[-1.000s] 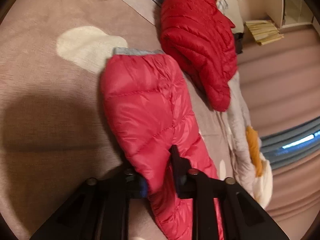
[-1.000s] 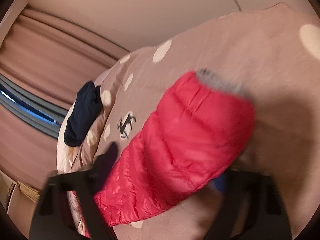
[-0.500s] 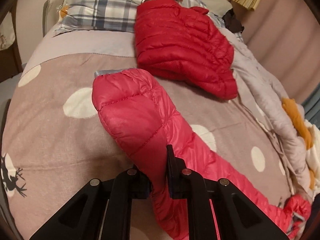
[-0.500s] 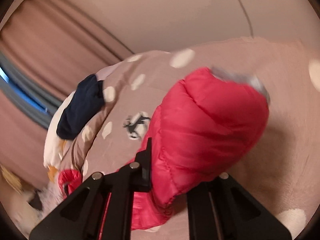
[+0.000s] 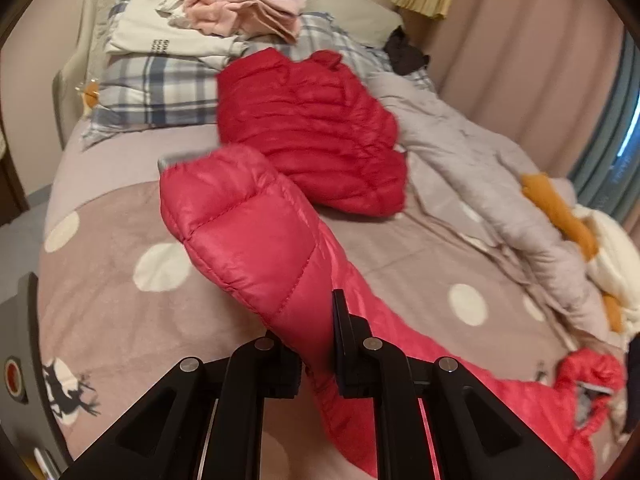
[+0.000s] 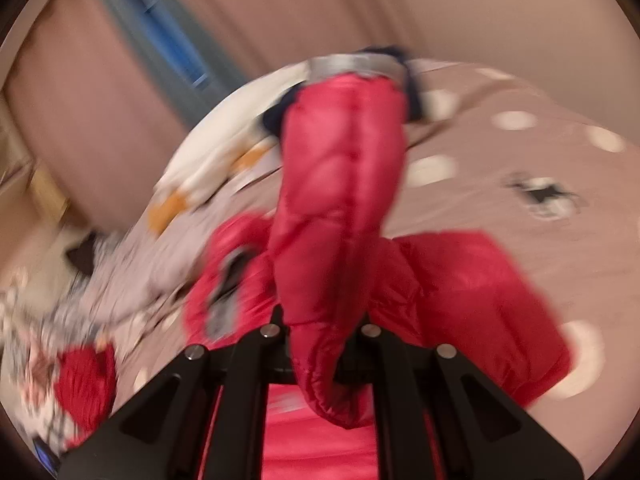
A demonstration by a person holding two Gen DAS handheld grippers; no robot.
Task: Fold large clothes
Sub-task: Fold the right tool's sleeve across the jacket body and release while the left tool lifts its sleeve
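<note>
I am pinching one sleeve of the pink down jacket [image 5: 248,240] in the left gripper [image 5: 316,344], and another puffy part of it in the right gripper [image 6: 320,344], both clamped tight while the body is trailing over the dotted bedspread [image 5: 120,300]. The slick padding may be slipping out of either pinch, or the hanging body may be dragging onto the folded red jacket [image 5: 312,128] and upsetting it. The right view is blurring badly, so I am not making out which part I am holding there.

dim warm light; right view motion-blurred; fisheye edges.
</note>
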